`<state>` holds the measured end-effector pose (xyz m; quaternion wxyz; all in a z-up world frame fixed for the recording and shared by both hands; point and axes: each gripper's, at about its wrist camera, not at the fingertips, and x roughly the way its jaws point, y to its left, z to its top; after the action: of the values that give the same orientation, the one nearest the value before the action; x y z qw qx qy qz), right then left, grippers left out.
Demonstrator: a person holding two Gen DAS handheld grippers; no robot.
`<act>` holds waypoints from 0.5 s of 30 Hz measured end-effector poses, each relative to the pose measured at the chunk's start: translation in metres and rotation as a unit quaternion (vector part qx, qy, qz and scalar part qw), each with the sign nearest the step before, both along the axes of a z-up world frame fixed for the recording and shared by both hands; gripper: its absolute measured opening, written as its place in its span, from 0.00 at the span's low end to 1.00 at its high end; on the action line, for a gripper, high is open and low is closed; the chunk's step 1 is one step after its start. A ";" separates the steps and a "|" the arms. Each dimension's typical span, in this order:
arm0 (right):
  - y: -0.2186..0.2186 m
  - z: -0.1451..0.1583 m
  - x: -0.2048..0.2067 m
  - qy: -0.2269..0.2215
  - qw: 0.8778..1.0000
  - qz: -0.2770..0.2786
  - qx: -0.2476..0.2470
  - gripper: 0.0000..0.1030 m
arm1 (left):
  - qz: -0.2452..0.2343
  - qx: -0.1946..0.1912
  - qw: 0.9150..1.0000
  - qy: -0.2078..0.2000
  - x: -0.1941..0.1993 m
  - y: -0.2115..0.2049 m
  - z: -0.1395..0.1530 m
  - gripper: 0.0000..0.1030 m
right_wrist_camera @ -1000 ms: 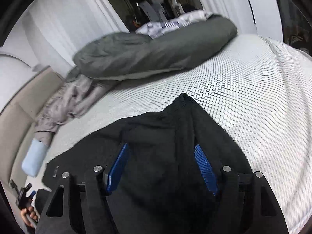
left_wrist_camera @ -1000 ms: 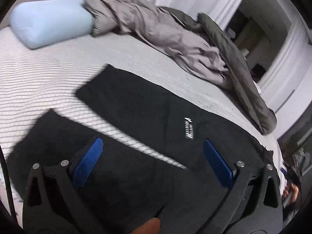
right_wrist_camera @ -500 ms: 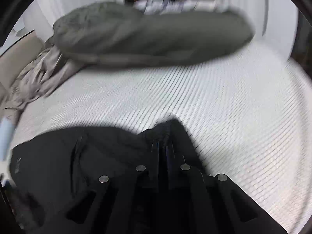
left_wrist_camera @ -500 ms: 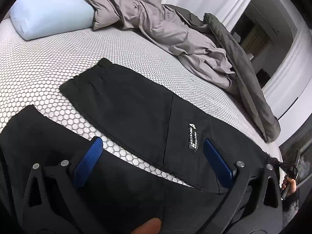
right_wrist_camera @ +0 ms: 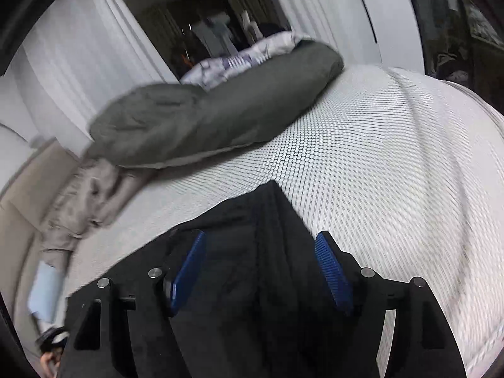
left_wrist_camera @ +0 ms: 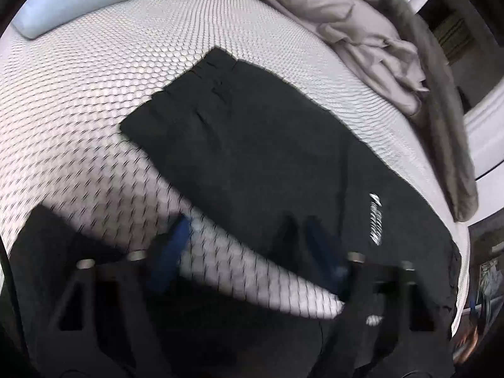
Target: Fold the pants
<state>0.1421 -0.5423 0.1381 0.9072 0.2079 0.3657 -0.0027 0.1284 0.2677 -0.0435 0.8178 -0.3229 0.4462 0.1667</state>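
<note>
The bed (left_wrist_camera: 94, 72) had a white dotted cover; white curtains (right_wrist_camera: 78, 63) hung behind it. One pair of black pants (left_wrist_camera: 267, 157) lay flat on the bed, one blue pillow (left_wrist_camera: 78, 3) and one rumpled duvet (left_wrist_camera: 362, 31) beyond them. Both the left hand-held gripper (left_wrist_camera: 249, 252) and the right hand-held gripper (right_wrist_camera: 261, 267) stood wide apart, holding nothing.

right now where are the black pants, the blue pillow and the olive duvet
black pants (left_wrist_camera: 267, 145): left wrist view, middle of the flat upper leg
blue pillow (left_wrist_camera: 85, 3): left wrist view, its front face
olive duvet (right_wrist_camera: 204, 119): right wrist view, centre of the bundle
</note>
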 end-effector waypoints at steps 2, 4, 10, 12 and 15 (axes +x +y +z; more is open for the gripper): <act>-0.004 0.010 -0.043 -0.017 1.000 -0.003 0.005 0.74 | 0.000 0.027 1.000 -0.003 0.014 0.005 0.004 0.18; 0.006 0.012 -0.073 -0.026 1.000 -0.008 -0.003 0.74 | 0.001 0.041 0.999 -0.007 0.021 0.013 0.008 0.09; -0.007 0.017 -0.155 -0.036 0.998 -0.035 -0.045 0.80 | 0.022 0.018 0.998 -0.054 -0.002 0.043 0.029 0.14; -0.005 0.004 -0.169 -0.026 0.998 -0.035 -0.037 0.80 | 0.026 0.026 0.997 -0.072 -0.025 0.042 0.045 0.20; 0.000 -0.011 -0.184 -0.027 0.999 -0.030 -0.018 0.80 | 0.040 0.063 0.991 -0.115 -0.083 0.032 0.071 0.63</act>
<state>-0.0420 -0.5421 0.1268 0.9200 0.2022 0.3343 -0.0308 0.0459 0.2993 0.0277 0.8749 -0.3054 0.3251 0.1884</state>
